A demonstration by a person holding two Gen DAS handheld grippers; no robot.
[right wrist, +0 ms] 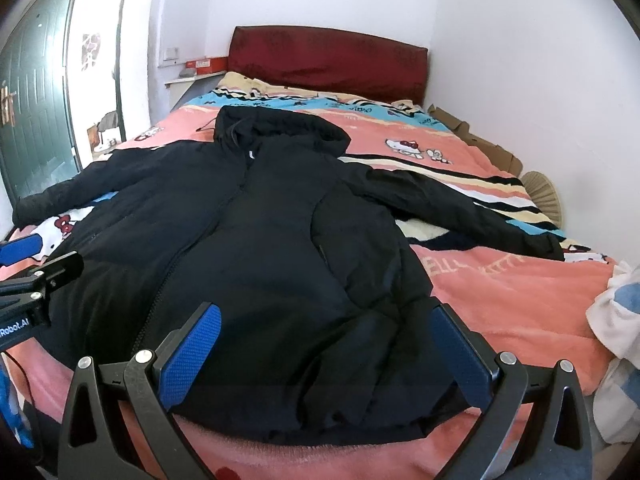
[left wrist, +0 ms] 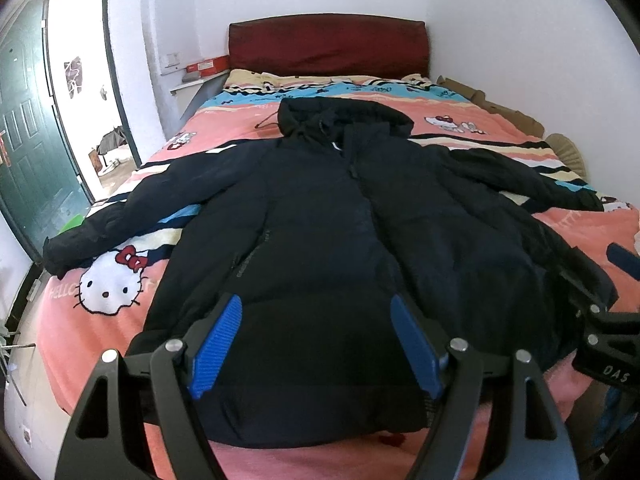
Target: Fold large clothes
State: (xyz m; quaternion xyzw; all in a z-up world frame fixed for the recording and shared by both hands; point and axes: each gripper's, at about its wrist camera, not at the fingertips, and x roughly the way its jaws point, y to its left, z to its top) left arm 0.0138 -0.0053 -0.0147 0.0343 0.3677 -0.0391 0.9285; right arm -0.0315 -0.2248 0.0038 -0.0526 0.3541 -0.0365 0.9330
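Note:
A large black hooded jacket [left wrist: 320,216] lies flat, front up, on the bed with both sleeves spread wide; it also fills the right wrist view [right wrist: 248,248]. My left gripper [left wrist: 316,312] hovers over the jacket's hem, left of its middle, open, blue pads wide apart and nothing between them. My right gripper [right wrist: 326,320] hovers over the hem's right part, also open with nothing held. Each gripper shows at the edge of the other's view, the right one at the right edge [left wrist: 616,320], the left one at the left edge [right wrist: 36,280].
The bed carries a pink cartoon-cat blanket [left wrist: 112,280]. A dark red headboard [left wrist: 326,46] stands against the far wall. A green door [left wrist: 24,132] stands ajar at the left. Cardboard [right wrist: 480,140] lines the bed's right side. Light-coloured cloth [right wrist: 616,320] lies at the right edge.

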